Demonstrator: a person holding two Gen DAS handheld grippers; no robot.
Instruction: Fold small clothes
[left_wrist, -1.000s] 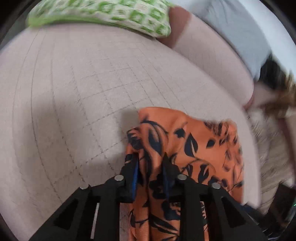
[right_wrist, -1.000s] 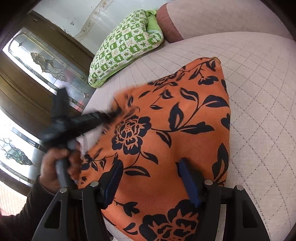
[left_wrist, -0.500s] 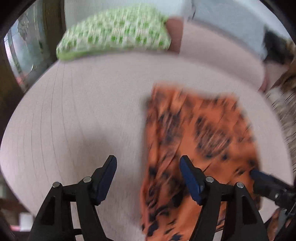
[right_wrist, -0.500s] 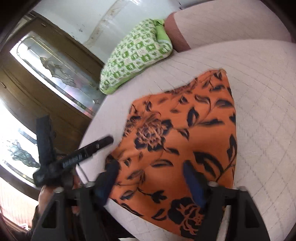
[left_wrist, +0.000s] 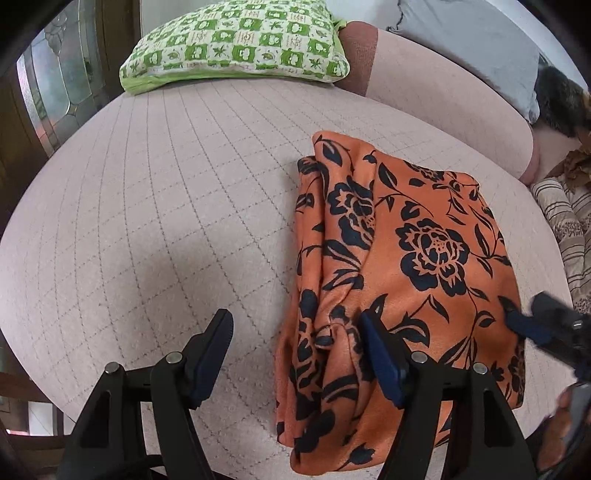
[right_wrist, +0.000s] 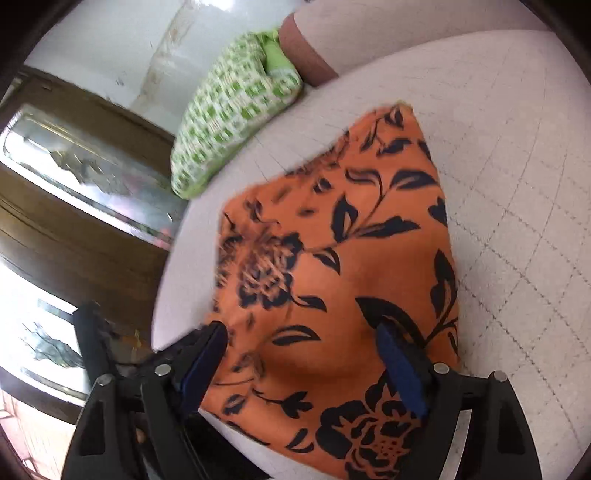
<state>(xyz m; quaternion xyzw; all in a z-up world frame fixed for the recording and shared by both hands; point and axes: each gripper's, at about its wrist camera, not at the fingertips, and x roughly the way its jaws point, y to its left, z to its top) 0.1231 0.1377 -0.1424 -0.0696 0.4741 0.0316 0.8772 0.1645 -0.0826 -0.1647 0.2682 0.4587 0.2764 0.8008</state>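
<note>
An orange cloth with a dark floral print (left_wrist: 402, 266) lies folded on the quilted beige cushion (left_wrist: 166, 206). It also shows in the right wrist view (right_wrist: 343, 288). My left gripper (left_wrist: 295, 332) is open and empty, just above the cloth's near left edge. My right gripper (right_wrist: 303, 347) is open and empty over the near end of the cloth. The right gripper's tip shows in the left wrist view (left_wrist: 546, 325) at the cloth's right edge. The left gripper shows in the right wrist view (right_wrist: 92, 332), off the cushion's left edge.
A green checked pillow (left_wrist: 236, 40) lies at the far end of the cushion, also in the right wrist view (right_wrist: 236, 125). A grey pillow (left_wrist: 469, 48) and striped fabric (left_wrist: 569, 229) are at the right. A wooden door with glass panels (right_wrist: 74, 177) stands beyond the left edge.
My left gripper opened and let go of the cloth, then drew back toward the near edge. The cloth settled flat and folded. My right gripper pulled back slightly and stayed open.
</note>
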